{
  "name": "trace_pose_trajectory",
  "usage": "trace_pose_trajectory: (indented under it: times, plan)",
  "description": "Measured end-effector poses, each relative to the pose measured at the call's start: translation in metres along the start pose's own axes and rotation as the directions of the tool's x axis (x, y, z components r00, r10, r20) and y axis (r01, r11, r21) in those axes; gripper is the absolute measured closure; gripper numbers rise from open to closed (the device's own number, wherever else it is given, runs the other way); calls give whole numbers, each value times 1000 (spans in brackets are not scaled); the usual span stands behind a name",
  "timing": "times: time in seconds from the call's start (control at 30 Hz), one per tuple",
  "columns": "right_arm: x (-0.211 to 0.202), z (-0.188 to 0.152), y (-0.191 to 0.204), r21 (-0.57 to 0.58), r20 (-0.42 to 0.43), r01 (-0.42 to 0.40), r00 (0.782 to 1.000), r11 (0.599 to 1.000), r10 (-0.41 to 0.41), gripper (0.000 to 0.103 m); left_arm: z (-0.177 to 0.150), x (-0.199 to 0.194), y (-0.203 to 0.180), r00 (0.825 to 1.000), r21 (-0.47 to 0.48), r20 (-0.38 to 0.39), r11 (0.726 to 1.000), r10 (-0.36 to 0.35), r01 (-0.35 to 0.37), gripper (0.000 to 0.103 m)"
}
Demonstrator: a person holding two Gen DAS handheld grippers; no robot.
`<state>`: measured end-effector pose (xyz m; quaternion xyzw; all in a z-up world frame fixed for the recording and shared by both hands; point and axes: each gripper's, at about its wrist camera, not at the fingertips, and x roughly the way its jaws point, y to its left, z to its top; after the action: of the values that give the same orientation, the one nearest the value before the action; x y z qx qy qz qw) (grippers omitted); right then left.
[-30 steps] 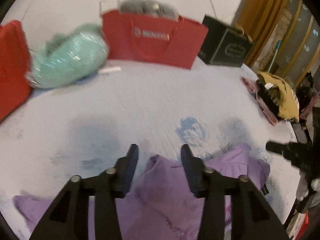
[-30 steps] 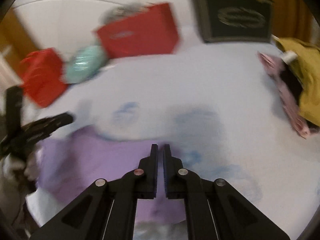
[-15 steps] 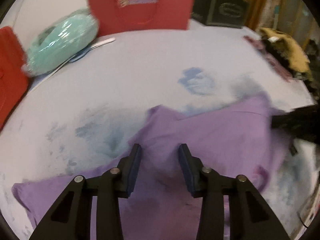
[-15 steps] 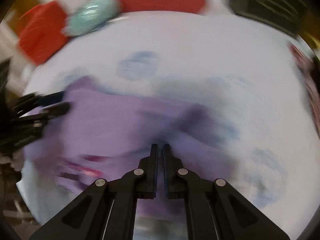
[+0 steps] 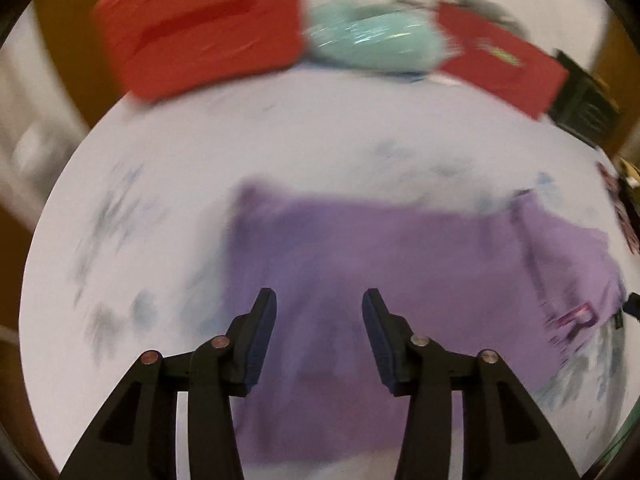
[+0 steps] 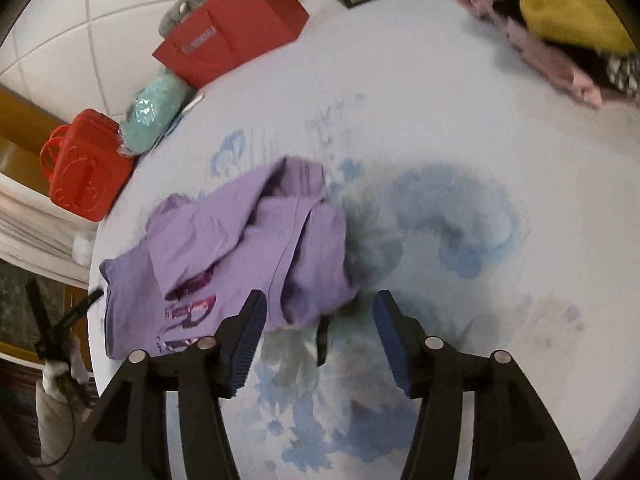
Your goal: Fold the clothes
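The right gripper [image 6: 319,312], pressed shut half a second before, had just been opened; its fingers were seen wide apart with nothing pinched. The purple T-shirt [image 6: 256,240] was seen bunched on the white table [image 6: 460,128], just ahead and left of these fingers, one edge between them. The left gripper [image 5: 319,312] had been swung sideways, so the red bag [image 5: 200,28] was now seen far ahead. Its fingers were held apart, opened a little more, above the shirt [image 5: 400,248], with no cloth clamped. The left view was badly blurred. The shirt's print was partly folded under and could not be read.
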<state>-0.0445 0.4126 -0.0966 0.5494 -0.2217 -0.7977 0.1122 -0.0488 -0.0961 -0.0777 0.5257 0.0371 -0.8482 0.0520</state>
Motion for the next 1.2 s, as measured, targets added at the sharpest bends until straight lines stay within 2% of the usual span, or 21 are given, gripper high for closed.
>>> trace_pose_trajectory:
  times: [0.17, 0.27, 0.37, 0.4, 0.5, 0.63, 0.77, 0.83, 0.9, 1.1, 1.2]
  plan:
    - [13, -9, 8, 73, 35, -26, 999, 997, 24, 42, -24, 4, 32, 999, -32, -28, 999, 37, -38, 57]
    - [13, -16, 11, 125, 57, 5, 998, 992, -12, 42, -29, 14, 40, 998, -39, -63, 999, 7, -10, 57]
    - [17, -23, 19, 145, 66, 53, 996, 988, -63, 42, -32, 25, 38, 995, -4, -93, 999, 36, -36, 55]
    - [19, -24, 22, 150, 67, 65, 995, 986, -76, 42, -32, 23, 39, 996, -4, -75, 999, 37, -38, 55]
    - [25, -24, 30, 182, 100, 83, 990, 980, -102, 42, -30, 24, 46, 996, -21, -87, 1000, 6, -8, 62]
    - [30, -25, 38, 225, 147, 99, 980, 969, -134, 42, -27, 21, 62, 996, -58, -89, 998, -18, 13, 62]
    - [30, -26, 39, 256, 193, 105, 969, 961, -157, 42, -19, 4, 70, 998, -70, -40, 997, -44, 41, 62]
    - [29, -27, 39, 271, 216, 107, 962, 957, -169, 41, -15, -4, 72, 997, -67, -18, 995, -76, 74, 62]
    - [29, -28, 40, 285, 234, 109, 956, 952, -179, 39, -15, -3, 71, 997, -45, -26, 996, -73, 72, 62]
    - [33, -21, 50, 261, 201, 194, 947, 946, -250, 38, -32, 20, 65, 992, -20, -94, 996, -86, 84, 62]
    - [33, -19, 51, 264, 186, 214, 946, 941, -267, 38, -36, 19, 59, 994, 19, -80, 997, -75, 77, 62]
